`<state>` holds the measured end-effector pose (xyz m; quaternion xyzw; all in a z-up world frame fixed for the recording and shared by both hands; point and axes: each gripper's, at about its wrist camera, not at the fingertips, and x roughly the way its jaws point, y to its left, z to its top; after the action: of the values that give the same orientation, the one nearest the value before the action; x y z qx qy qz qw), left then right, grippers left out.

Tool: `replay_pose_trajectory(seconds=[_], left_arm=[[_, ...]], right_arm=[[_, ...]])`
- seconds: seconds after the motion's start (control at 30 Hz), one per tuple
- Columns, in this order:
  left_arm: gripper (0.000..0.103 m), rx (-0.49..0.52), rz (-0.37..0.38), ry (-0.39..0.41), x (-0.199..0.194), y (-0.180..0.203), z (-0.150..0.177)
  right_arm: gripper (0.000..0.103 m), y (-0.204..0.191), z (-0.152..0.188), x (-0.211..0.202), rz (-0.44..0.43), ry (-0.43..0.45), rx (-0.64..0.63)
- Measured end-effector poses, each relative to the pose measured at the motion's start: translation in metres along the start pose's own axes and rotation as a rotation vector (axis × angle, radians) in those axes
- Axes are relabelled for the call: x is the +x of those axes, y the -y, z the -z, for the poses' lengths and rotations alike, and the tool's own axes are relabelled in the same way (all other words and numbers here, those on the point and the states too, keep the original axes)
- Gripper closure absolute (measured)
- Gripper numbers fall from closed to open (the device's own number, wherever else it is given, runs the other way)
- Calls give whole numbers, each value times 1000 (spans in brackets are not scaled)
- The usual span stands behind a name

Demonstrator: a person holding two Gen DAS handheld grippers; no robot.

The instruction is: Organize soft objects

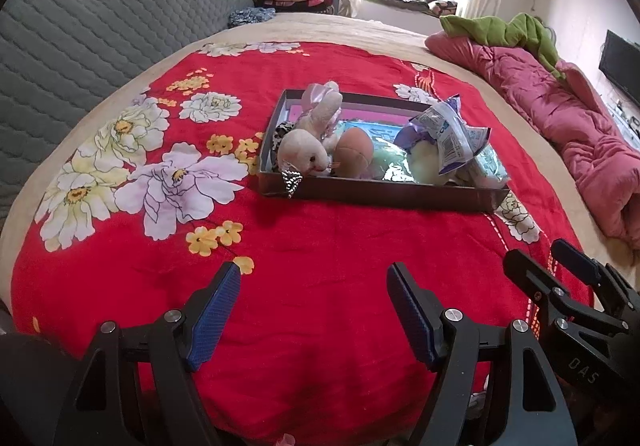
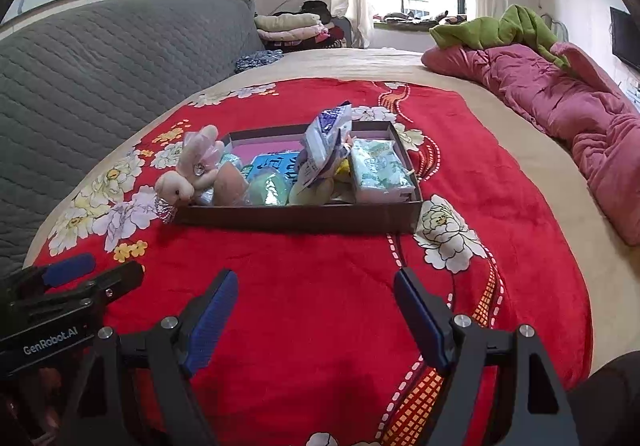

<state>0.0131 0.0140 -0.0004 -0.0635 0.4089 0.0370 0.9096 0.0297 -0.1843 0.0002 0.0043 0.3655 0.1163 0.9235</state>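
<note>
Here, one dark tray [image 1: 372, 195] on one red floral blanket [image 1: 320, 266], one plush rabbit [image 1: 308, 149] inside (head over the rim), one tissue pack [image 2: 380, 173], left gripper [image 1: 314, 320] and right gripper [image 2: 316, 320], two in all, jaws spread, empty.

One tray [image 2: 296, 219], one plush rabbit [image 2: 188, 175], two tools, perhaps six soft packets.

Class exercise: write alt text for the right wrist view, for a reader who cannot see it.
A shallow dark box of soft things, with a plush rabbit hanging over its left end, sits on a red flowered blanket. The open right gripper hangs in front, empty.
</note>
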Motion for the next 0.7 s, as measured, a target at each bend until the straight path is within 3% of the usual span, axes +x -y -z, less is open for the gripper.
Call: replay_pose_trajectory(seconds=[0.7], left_arm=[[26, -2, -6, 16, 0, -3, -1]], right_arm=[[24, -8, 0, -2, -7, 14, -32]])
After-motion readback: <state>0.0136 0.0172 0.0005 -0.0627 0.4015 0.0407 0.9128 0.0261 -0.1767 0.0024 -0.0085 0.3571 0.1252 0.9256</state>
